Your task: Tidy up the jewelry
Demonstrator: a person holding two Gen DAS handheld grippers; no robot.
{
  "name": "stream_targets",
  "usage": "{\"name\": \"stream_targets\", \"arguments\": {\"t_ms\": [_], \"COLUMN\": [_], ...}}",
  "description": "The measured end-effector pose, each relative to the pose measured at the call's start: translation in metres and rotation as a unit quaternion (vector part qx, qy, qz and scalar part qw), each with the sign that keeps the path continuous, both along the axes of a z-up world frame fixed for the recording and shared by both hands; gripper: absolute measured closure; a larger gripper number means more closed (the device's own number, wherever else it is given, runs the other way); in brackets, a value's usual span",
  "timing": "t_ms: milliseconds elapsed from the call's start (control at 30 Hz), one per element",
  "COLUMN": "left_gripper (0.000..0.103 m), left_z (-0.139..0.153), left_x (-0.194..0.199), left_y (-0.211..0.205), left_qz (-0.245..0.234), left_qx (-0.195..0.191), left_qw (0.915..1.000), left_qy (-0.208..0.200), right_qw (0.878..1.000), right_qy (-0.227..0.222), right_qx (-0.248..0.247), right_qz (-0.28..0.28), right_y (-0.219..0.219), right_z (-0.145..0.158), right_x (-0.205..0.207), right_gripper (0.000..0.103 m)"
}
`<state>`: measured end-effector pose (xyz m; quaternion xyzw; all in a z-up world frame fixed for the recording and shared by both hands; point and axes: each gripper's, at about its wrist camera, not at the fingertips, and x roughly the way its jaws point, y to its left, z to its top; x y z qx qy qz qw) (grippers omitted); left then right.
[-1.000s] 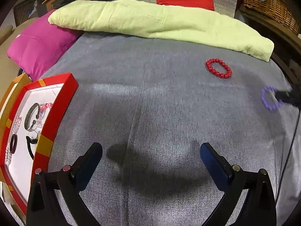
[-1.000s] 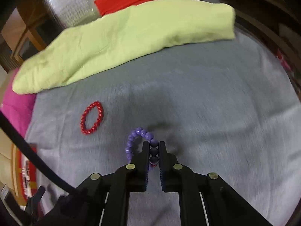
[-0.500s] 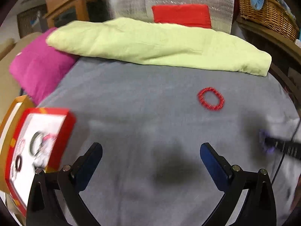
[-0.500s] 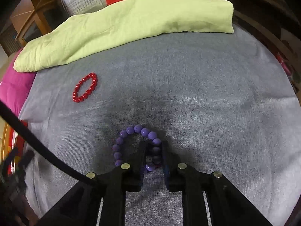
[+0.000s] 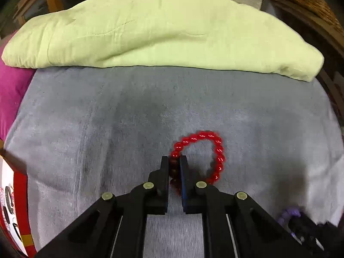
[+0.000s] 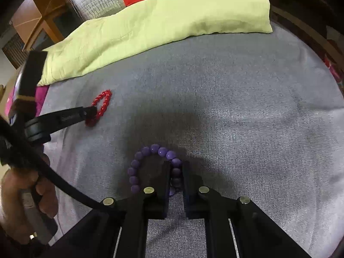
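While both bracelets lie on the grey bed cover (image 5: 96, 133), each gripper has its jaws drawn in on one of them. The left gripper (image 5: 174, 163) has just been closing, and its jaws now pinch the near-left side of the red bead bracelet (image 5: 206, 137), a few beads caught between the pads while the rest of the loop rests on the cover ahead and to the right. The right gripper (image 6: 176, 167) has its jaws nearly together on the right side of the purple bead bracelet (image 6: 137, 163), whose loop curves out to the left of the fingers. A red-rimmed tray (image 5: 20, 185) with white lining sits at the left edge of the bed, holding other pieces too small to make out. A pale green quilt (image 5: 150, 34) lies folded along the far side, well apart from both bracelets. A hand (image 6: 23, 193) grips the left gripper's handle.
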<state>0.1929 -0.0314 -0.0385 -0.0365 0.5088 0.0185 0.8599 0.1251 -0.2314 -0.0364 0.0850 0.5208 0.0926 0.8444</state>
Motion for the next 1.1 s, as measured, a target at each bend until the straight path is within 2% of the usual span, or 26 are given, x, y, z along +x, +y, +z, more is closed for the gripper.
{"name": "stream_targets", "arguments": {"t_ms": [167,300,400,500,600,700,900,1100], "left_gripper": [0.093,0.093,0.093,0.093,0.093,0.093,0.093,0.093], "left_z": [0.022,0.030,0.035,0.035,0.040,0.047,0.038,0.037], "left_x": [-0.059,-0.105,-0.123,-0.147,-0.149,-0.153,-0.149,-0.148], "left_y": [0.022,0.047,0.062,0.078,0.096,0.099,0.095,0.088], "left_qz": [-0.018,-0.013,-0.006,0.004,0.022,0.027,0.026,0.023], "left_qx": [-0.015,-0.023,-0.031,-0.020,-0.067,-0.045,-0.054,-0.043], "left_qw": [0.9982,0.9962,0.9944,0.9918,0.9892,0.9880,0.9896,0.9892], "left_qy": [-0.054,-0.083,-0.101,-0.126,-0.128,-0.145,-0.131,-0.138], "right_qw": [0.997,0.994,0.991,0.987,0.980,0.980,0.973,0.967], "right_qy": [0.003,-0.011,-0.021,-0.033,-0.043,-0.047,-0.044,-0.047], "right_qx": [0.076,0.106,0.132,0.158,0.190,0.192,0.220,0.243], "right_qz": [-0.008,-0.004,0.004,0.012,0.022,0.025,0.045,0.052], "right_y": [-0.013,-0.010,-0.009,-0.006,-0.002,0.004,0.014,0.010], "right_z": [0.003,0.011,0.017,0.023,0.026,0.028,0.024,0.026], "right_x": [-0.001,-0.008,-0.013,-0.019,-0.026,-0.028,-0.029,-0.029], "right_gripper": [0.093,0.093,0.093,0.093,0.093,0.093,0.093,0.093]}}
